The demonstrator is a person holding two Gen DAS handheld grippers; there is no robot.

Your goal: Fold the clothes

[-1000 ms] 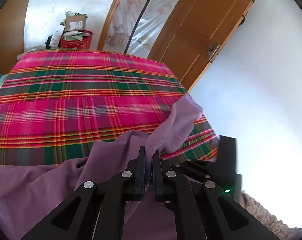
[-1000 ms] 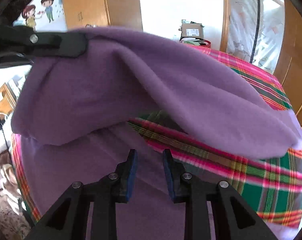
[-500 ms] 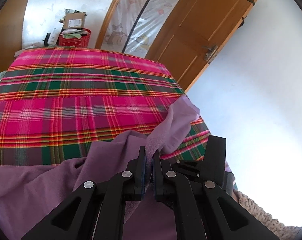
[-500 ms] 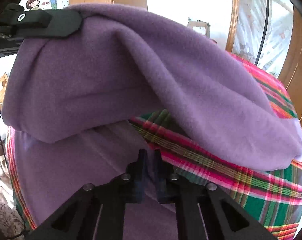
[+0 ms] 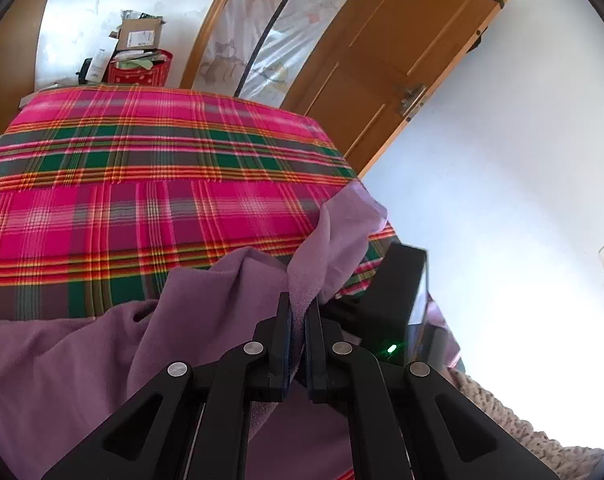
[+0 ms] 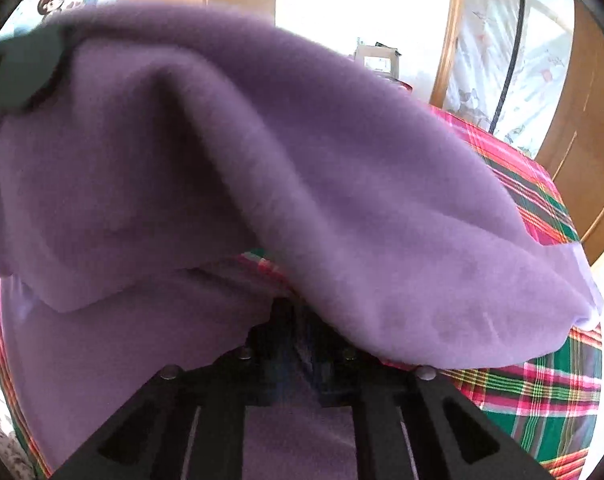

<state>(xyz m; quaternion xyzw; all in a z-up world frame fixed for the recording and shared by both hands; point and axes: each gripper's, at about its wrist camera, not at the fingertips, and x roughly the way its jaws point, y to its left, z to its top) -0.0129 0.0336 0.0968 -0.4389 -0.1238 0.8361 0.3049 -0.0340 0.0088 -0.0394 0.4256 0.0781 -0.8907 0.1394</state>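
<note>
The left gripper (image 5: 298, 312) has its black fingers pinched together on a raised fold of the soft purple fleece garment (image 5: 102, 360), which lies bunched over the near edge of the pink, green and yellow plaid cloth (image 5: 142, 184) covering the table. In the right wrist view the right gripper (image 6: 298, 320) is blurred and half buried under a drooping lobe of the same fleece; its fingers sit close together with purple fabric between them, apparently gripping it.
</note>
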